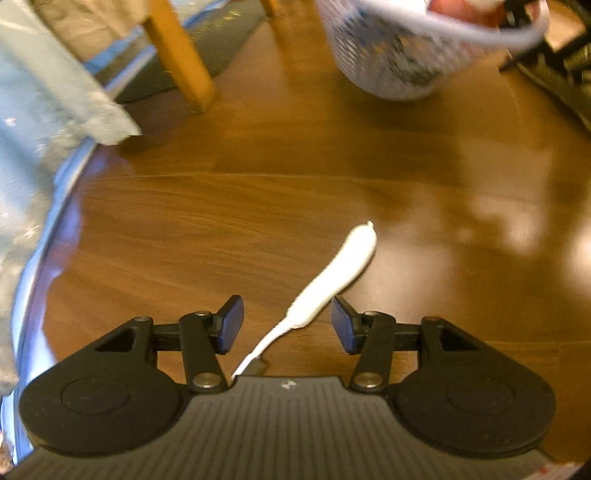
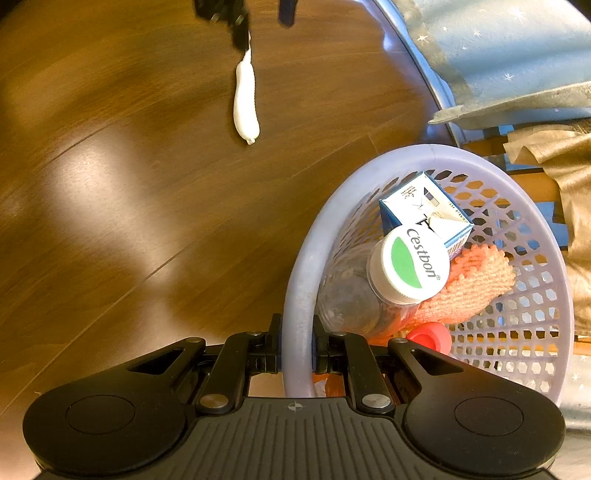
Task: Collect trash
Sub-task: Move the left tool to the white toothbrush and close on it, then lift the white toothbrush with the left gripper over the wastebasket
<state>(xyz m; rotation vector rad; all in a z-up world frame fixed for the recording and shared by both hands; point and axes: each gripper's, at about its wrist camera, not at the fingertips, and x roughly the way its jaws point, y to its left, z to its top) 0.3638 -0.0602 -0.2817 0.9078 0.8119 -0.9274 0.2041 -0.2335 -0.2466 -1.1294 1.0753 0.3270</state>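
The basket (image 1: 399,55) is blurred and cut off by the top edge in the left wrist view. Beside the basket (image 2: 369,173), in the right wrist view, the left gripper (image 2: 264,14) is cut off above the white twisted paper (image 2: 245,99). The bottle (image 2: 354,295) is partly hidden by the basket's rim.

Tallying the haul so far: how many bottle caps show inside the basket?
2: a white-and-green cap on the clear bottle, and a red cap lower down. More may be hidden underneath.
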